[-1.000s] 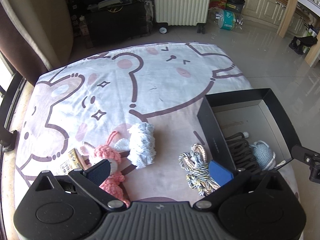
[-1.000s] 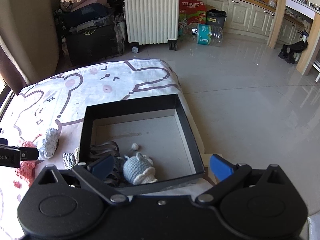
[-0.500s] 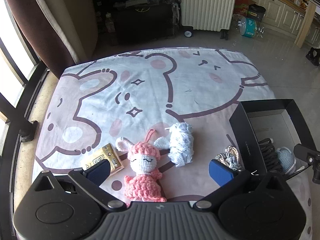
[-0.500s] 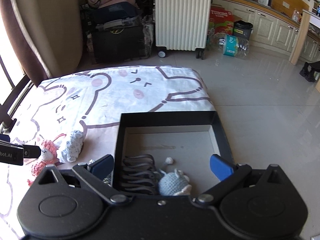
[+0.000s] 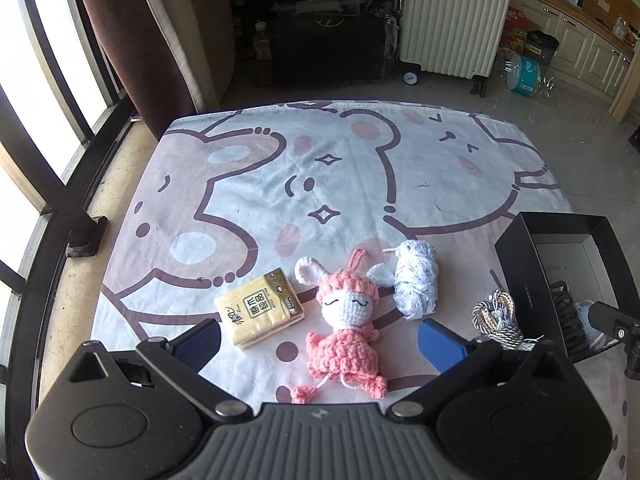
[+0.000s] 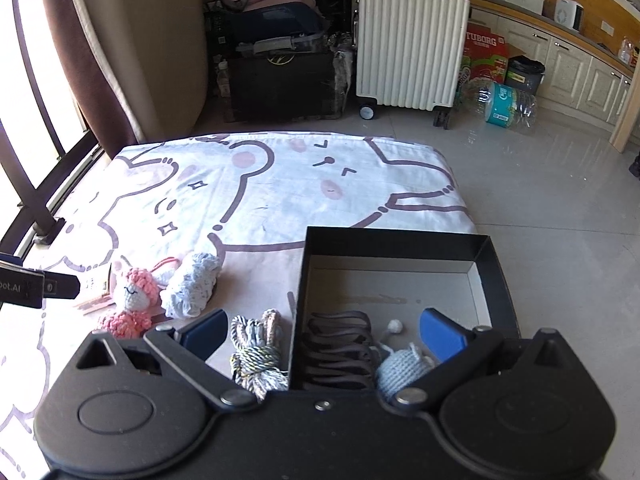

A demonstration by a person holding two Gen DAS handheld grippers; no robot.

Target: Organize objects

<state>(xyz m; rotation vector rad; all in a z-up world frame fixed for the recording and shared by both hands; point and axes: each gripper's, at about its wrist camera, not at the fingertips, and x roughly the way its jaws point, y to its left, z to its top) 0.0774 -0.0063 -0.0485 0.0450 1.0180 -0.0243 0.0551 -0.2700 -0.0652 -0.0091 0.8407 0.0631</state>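
Tools: our left tool [image 5: 318, 338] and right tool [image 6: 322, 334] gape empty | crocheted pink bunny [image 5: 346, 326], fluffy yarn bundle [image 5: 416, 284], glossy tissue pack [image 5: 260, 308] | rigid black box [image 6: 496, 280]: knitted blue toy [image 6: 402, 368]

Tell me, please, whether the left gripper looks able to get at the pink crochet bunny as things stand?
Probably yes: the left gripper is open, the pink crochet bunny lies between its fingers on the blanket, and nothing covers it.
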